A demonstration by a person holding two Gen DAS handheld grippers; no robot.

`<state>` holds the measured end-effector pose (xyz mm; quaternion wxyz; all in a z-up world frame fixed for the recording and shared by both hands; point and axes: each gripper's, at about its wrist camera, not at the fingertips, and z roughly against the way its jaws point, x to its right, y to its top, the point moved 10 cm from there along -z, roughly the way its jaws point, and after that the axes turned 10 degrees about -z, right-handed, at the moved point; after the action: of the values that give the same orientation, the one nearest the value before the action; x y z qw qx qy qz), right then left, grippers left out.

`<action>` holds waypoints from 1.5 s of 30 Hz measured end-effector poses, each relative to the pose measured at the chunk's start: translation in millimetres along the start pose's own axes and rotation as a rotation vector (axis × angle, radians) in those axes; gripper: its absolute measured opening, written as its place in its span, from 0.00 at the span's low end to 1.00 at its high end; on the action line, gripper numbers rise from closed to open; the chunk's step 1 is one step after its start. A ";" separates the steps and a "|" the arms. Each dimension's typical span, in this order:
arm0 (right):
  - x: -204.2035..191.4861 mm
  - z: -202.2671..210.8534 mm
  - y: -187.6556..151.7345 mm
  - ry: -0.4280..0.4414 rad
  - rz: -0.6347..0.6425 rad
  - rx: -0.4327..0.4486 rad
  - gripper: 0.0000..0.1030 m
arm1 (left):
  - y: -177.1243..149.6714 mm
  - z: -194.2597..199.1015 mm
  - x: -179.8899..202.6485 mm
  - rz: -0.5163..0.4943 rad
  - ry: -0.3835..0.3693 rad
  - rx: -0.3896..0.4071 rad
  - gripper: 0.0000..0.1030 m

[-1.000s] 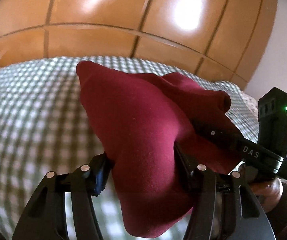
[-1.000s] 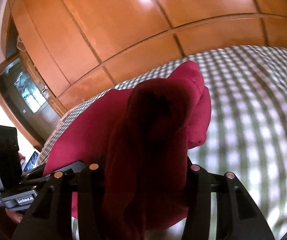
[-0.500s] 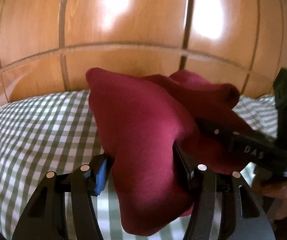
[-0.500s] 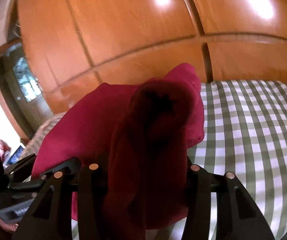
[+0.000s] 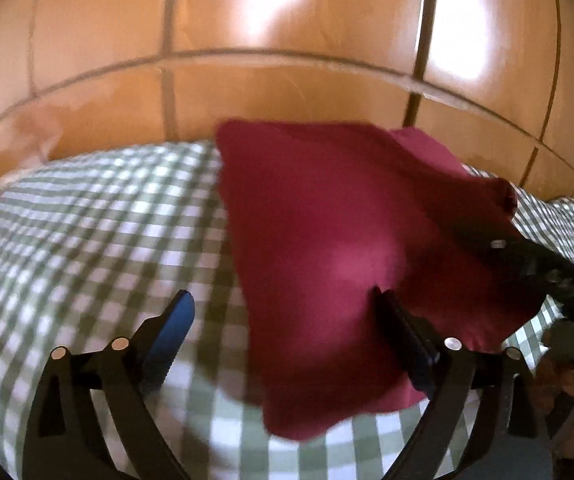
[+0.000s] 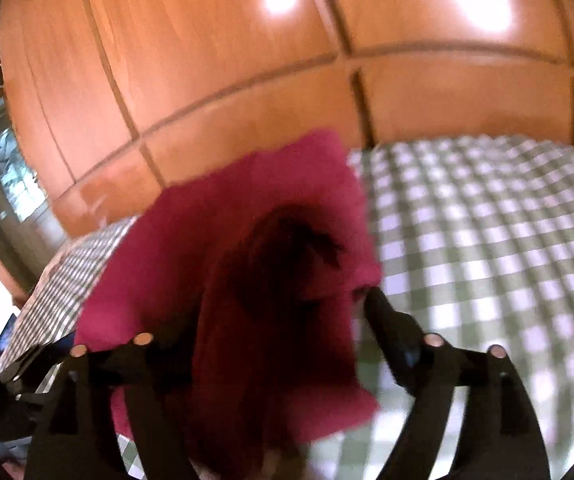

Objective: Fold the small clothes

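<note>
Two spread tongs (image 5: 283, 312), red cloth (image 5: 327, 248), checked bedsheet (image 5: 87, 232)

Cloth (image 5: 327, 248) is lying on the bedspread (image 5: 87, 240), extending from 6 toward 12 o'clock between the left gripper's (image 5: 283, 312) fingers; the cupboard (image 5: 287, 92) is standing behind at 12, the right gripper (image 5: 559, 280) sitting at 3 o'clock.

garment (image 5: 327, 240): soft matt maroon cloth, perhaps fleece; blurred
bedsheet (image 5: 87, 232): woven checked cloth, matt
wardrobe (image 5: 287, 32): glossy varnished wood, reflecting light
left gripper (image 5: 283, 320): matt black plastic, small metal pins
</note>
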<state>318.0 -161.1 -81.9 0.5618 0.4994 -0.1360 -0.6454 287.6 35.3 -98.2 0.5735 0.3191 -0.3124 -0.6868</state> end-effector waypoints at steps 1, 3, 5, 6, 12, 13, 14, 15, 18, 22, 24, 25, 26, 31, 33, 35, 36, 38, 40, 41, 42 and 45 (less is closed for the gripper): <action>3.0 9.2 -1.1 -0.019 0.003 0.020 0.85 | 0.3 7.5 -2.4 0.004 0.027 0.020 0.91; 15.0 14.9 -7.1 -0.111 0.002 0.008 0.85 | -0.2 15.4 -5.6 0.011 0.065 0.036 0.92; 25.8 9.6 -15.1 -0.170 -0.016 -0.047 0.85 | -3.6 13.7 -6.0 0.011 0.069 0.014 0.93; 29.2 6.1 -17.2 -0.191 -0.025 -0.067 0.85 | -4.9 10.8 -6.0 0.011 0.067 0.000 0.93; 40.5 -11.1 -26.4 -0.302 -0.019 -0.123 0.85 | -15.9 -11.8 -5.7 -0.009 0.083 -0.099 0.94; 39.5 -9.5 -26.4 -0.316 -0.006 -0.116 0.86 | -15.2 -10.5 -5.3 -0.017 0.093 -0.094 0.94; 39.4 -8.6 -27.0 -0.323 0.000 -0.111 0.87 | -14.7 -8.4 -4.8 -0.025 0.103 -0.086 0.94; 38.6 -6.2 -26.4 -0.327 0.002 -0.096 0.90 | -13.9 -6.2 -4.4 -0.032 0.110 -0.079 0.94; 33.4 7.0 -21.9 -0.305 0.000 -0.036 0.95 | -10.4 6.6 -4.2 -0.050 0.136 -0.039 0.95; 25.8 26.3 -18.2 -0.306 0.015 0.032 0.98 | -9.9 23.6 -2.2 -0.073 0.177 -0.001 0.96; 19.4 35.9 -21.1 -0.302 0.035 0.053 0.98 | -10.0 32.3 1.5 -0.091 0.192 0.018 0.96; 15.0 41.4 -23.1 -0.299 0.047 0.062 0.98 | -10.5 37.6 3.4 -0.101 0.202 0.028 0.96; 11.3 45.9 -24.9 -0.296 0.058 0.069 0.98 | -10.7 42.1 4.4 -0.106 0.213 0.035 0.96; -2.6 72.0 -32.8 -0.294 0.094 0.121 0.98 | -12.5 66.5 -0.8 -0.074 0.225 0.088 0.96; -6.2 82.8 -34.2 -0.295 0.098 0.151 0.98 | -15.2 76.6 -8.0 -0.027 0.216 0.113 0.96; -9.5 92.0 -37.7 -0.289 0.106 0.169 0.98 | -18.6 81.5 -14.1 0.007 0.203 0.114 0.96; -11.2 95.3 -39.5 -0.287 0.110 0.174 0.98 | -21.0 83.9 -17.4 0.018 0.208 0.112 0.96; -14.9 100.8 -42.9 -0.283 0.120 0.180 0.98 | -23.8 92.6 -25.3 0.039 0.231 0.138 0.96; -19.3 105.9 -46.5 -0.280 0.134 0.189 0.98 | -22.6 102.4 -30.4 0.059 0.239 0.185 0.96; -22.1 108.2 -48.3 -0.276 0.142 0.193 0.98 | -21.1 106.3 -30.5 0.057 0.237 0.205 0.96; -22.8 109.5 -48.5 -0.275 0.147 0.197 0.98 | -19.6 110.5 -30.7 0.044 0.252 0.227 0.96; -26.6 113.4 -50.9 -0.277 0.162 0.211 0.98 | -17.2 113.5 -25.9 -0.004 0.273 0.252 0.96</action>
<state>194.1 -165.1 -53.6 0.5323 0.4491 -0.3187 -0.6429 190.6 70.6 -41.6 0.5648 0.4793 -0.3145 -0.5936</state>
